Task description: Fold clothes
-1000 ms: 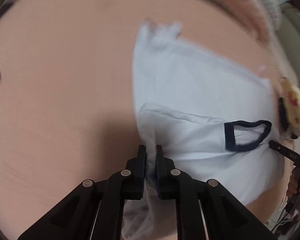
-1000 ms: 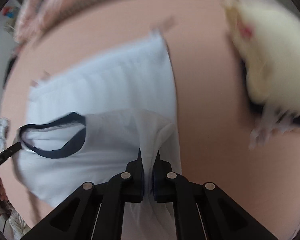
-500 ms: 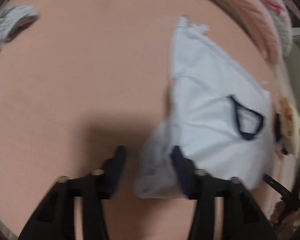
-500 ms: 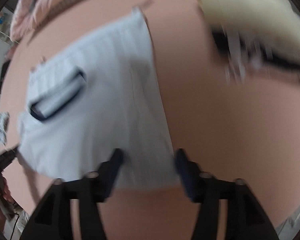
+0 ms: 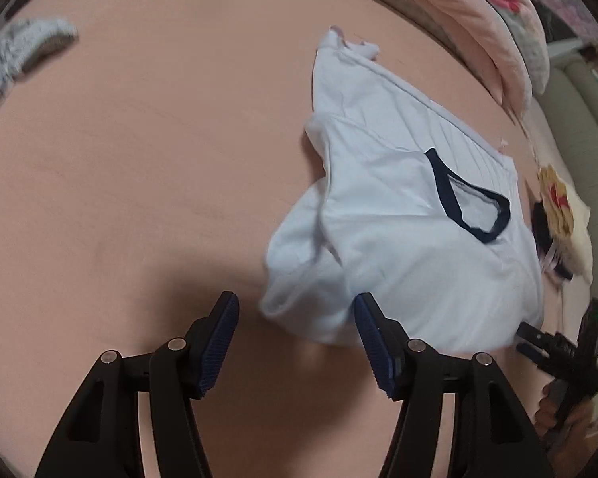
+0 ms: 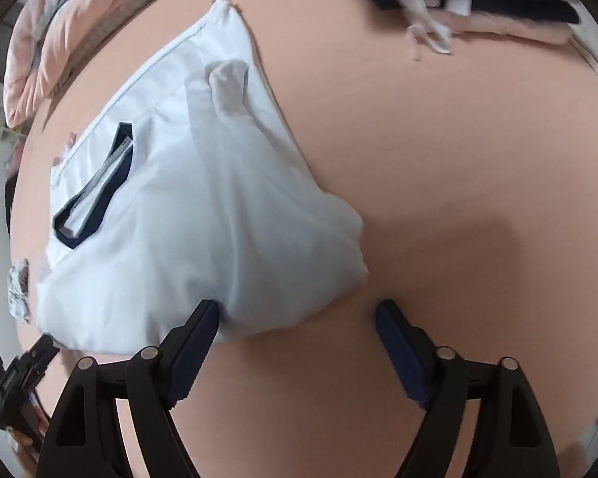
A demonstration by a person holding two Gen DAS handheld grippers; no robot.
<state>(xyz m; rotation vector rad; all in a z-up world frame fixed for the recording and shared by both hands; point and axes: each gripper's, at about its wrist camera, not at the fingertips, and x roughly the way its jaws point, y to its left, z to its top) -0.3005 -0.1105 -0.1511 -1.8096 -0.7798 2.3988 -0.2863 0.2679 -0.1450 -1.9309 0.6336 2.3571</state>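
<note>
A white T-shirt (image 5: pixel 418 239) with a navy collar (image 5: pixel 466 207) lies folded over on the peach surface (image 5: pixel 139 159). In the left wrist view my left gripper (image 5: pixel 295 306) stands open, and the shirt's bunched near corner lies loose between its blue pads (image 5: pixel 219 338). In the right wrist view the same shirt (image 6: pixel 179 219) spreads up and left, collar (image 6: pixel 95 199) at the left. My right gripper (image 6: pixel 297 310) is opening its jaws; the shirt's lower edge sits between them, brushing the left finger, and is not gripped. Each view catches the other gripper at its edge.
A grey-white cloth (image 5: pixel 20 51) lies at the far left. A pink quilt (image 5: pixel 478 20) borders the far side. A stack of dark and pale clothes (image 6: pixel 498 8) sits at the back right, and a yellow printed item (image 5: pixel 562 215) lies beside the shirt.
Both grippers were shut on the shirt's near edge; they have let go and opened wide. The cloth has dropped flat, and both grippers have drawn back and apart from it.
</note>
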